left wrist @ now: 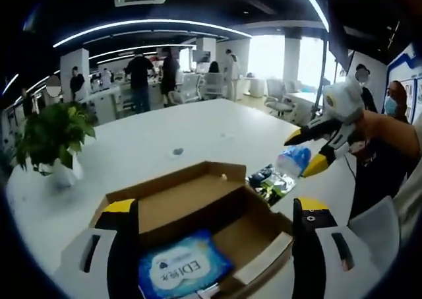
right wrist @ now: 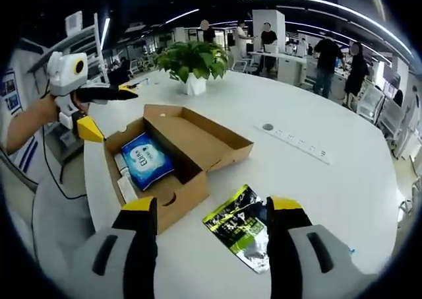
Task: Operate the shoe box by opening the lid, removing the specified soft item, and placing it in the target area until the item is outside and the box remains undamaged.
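A brown cardboard shoe box (right wrist: 191, 197) lies on the white table with its lid (right wrist: 208, 137) folded open. Inside lies a soft blue wipes pack (right wrist: 146, 157), seen close between my jaws in the left gripper view (left wrist: 184, 269). My left gripper (left wrist: 214, 206) is open, with its jaws straddling the box (left wrist: 257, 230). In the right gripper view it (right wrist: 109, 112) hovers at the box's left end, held by a hand. My right gripper (right wrist: 212, 205) is open above a green-black foil packet (right wrist: 241, 226). It comes into the left gripper view (left wrist: 304, 152) from the right, holding nothing.
A potted plant (right wrist: 191, 61) stands at the table's far side, also in the left gripper view (left wrist: 53, 137). A white power strip (right wrist: 297, 142) and a round socket (right wrist: 267, 127) lie beyond the box. A bluish crumpled item (left wrist: 293, 160) sits by the foil packet (left wrist: 267, 180). People stand in the background.
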### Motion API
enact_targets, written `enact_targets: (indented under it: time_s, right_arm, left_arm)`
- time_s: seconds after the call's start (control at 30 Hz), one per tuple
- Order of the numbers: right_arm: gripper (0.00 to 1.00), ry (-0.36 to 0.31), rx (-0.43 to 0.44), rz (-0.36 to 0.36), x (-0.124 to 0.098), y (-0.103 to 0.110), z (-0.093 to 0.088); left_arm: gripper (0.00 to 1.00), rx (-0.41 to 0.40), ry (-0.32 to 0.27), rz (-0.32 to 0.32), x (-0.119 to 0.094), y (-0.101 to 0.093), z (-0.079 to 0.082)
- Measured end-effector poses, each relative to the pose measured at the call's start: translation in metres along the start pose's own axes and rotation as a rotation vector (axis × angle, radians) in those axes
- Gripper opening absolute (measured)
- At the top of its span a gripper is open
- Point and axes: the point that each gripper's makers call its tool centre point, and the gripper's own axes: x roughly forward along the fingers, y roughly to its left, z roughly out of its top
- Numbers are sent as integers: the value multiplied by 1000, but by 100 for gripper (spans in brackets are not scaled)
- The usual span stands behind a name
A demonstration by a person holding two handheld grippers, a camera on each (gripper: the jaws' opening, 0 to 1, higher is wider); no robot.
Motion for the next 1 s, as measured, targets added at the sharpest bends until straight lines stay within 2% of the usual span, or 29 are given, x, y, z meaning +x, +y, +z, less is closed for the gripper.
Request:
enact_targets:
  time_s: [0.17, 0.63, 0.83, 1.0]
  right_arm:
    - [63, 3, 7, 18, 8, 9, -1]
    - [61, 7, 27, 58, 39, 37, 1]
    - [57, 4, 34, 80, 54, 50, 1]
    - [51, -10, 55, 90, 65, 59, 4]
  left_arm:
    - [97, -12, 38, 42, -12, 14, -17]
    - [89, -94, 90, 131, -38, 46, -58]
    - [83, -121, 125, 171, -47, 60, -79]
    - [74, -146, 157, 204, -55, 71, -96]
